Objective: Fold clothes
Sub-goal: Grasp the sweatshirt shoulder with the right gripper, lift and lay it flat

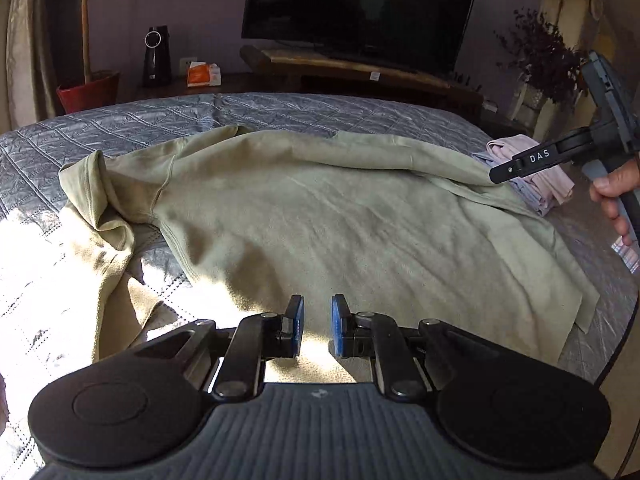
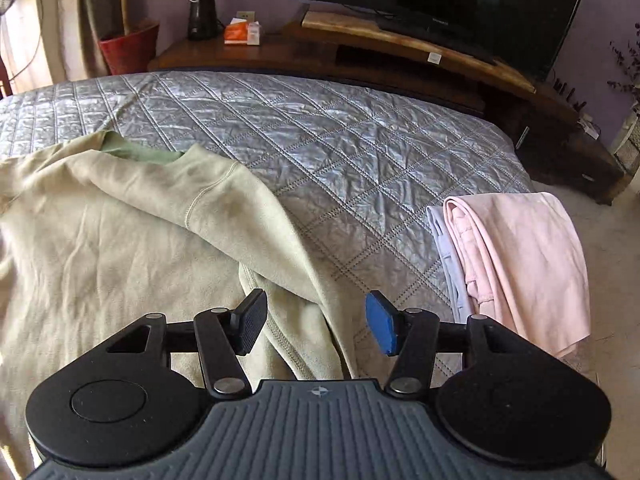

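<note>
Item 1: olive-green sweatshirt, spread across the grey quilted bedspread of the bed. Body lies mostly flat with soft creases. One sleeve is bunched and twisted at the left of the left wrist view, partly in bright sunlight. The other sleeve is folded inward over the body's edge, its cuff end lying below the right tongs.

Item 2: small pile of folded clothes, pink on top with a pale lilac piece beneath, at the right edge of the bed, apart from the sweatshirt.

Item 3: left tongs, low over the near hem area of the sweatshirt. Blue pads stand nearly together with a narrow gap; no cloth visible between them.

Item 4: right tongs, spread wide and empty, above the folded-in sleeve and the strip of bedspread beside it. One pad black, one blue. In the left wrist view the same tool appears at the far right, held by a hand.

Item 5: background. Dark television on a wooden stand; black speaker; orange tissue box; red plant pot; curtain at left
</note>
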Motion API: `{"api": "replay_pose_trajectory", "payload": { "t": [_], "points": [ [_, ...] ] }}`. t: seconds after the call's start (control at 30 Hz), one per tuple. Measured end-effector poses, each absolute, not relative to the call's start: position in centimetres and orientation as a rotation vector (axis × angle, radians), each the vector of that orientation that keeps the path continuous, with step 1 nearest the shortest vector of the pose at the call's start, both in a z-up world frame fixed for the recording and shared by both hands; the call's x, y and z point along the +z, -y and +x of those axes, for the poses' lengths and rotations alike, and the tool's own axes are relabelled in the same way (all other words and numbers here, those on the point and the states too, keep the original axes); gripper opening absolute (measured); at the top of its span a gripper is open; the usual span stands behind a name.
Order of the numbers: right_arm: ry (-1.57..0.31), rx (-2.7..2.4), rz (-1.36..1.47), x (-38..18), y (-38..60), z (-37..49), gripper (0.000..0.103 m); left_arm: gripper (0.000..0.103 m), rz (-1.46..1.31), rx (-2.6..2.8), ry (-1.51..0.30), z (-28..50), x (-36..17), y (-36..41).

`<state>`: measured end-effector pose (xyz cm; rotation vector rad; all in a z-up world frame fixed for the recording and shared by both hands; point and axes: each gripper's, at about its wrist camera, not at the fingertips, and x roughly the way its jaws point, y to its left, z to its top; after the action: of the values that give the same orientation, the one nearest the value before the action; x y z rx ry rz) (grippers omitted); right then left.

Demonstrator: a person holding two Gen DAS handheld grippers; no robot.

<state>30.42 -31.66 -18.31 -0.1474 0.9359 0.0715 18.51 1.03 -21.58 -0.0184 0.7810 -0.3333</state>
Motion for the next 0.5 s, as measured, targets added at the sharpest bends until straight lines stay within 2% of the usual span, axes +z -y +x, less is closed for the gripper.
{"api": "replay_pose_trajectory", "payload": {
  "t": [0.07,0.1,0.13,0.17,0.2,0.27,0.33,0.4,0.47,0.5],
  "points": [
    [-0.962,0.076,-0.128,-18.9,31.9,31.6,0.06,0.012,-0.001,-0.339,-0.801,18.8,-22.1,-0.8],
    [-0.979,0.078,-0.119,-19.2,32.1,32.2,0.053,0.012,0.011,-0.341,-0.815,18.8,-22.3,-0.6],
    [-1.002,0.086,-0.121,-19.6,32.2,32.5,0.025,0.012,0.024,-0.343,-0.828,18.9,-22.6,-0.5],
    [-1.011,0.103,-0.149,-19.8,31.9,32.6,0.009,0.014,0.046,-0.341,-0.83,18.7,-22.8,-0.3],
    [-1.02,0.12,-0.178,-20.0,31.6,32.6,0.006,0.014,0.063,-0.344,-0.827,18.6,-22.8,-0.1],
    [-0.986,0.138,-0.248,-19.4,30.8,32.7,0.005,0.016,0.091,-0.35,-0.822,18.4,-22.9,0.2],
    [-0.873,0.101,-0.337,-17.4,30.1,33.1,0.005,0.016,0.113,-0.35,-0.815,18.3,-22.9,0.5],
    [-0.703,0.022,-0.534,-15.0,28.8,34.1,0.005,0.016,0.132,-0.347,-0.809,18.2,-23.0,0.7],
    [-0.449,-0.068,-0.822,-13.3,26.4,34.8,0.009,0.016,0.15,-0.345,-0.801,18.2,-23.0,1.0],
    [-0.305,-0.119,-0.947,-13.1,25.6,35.0,0.038,0.016,0.157,-0.345,-0.797,18.1,-23.0,1.0]
  ]
}}
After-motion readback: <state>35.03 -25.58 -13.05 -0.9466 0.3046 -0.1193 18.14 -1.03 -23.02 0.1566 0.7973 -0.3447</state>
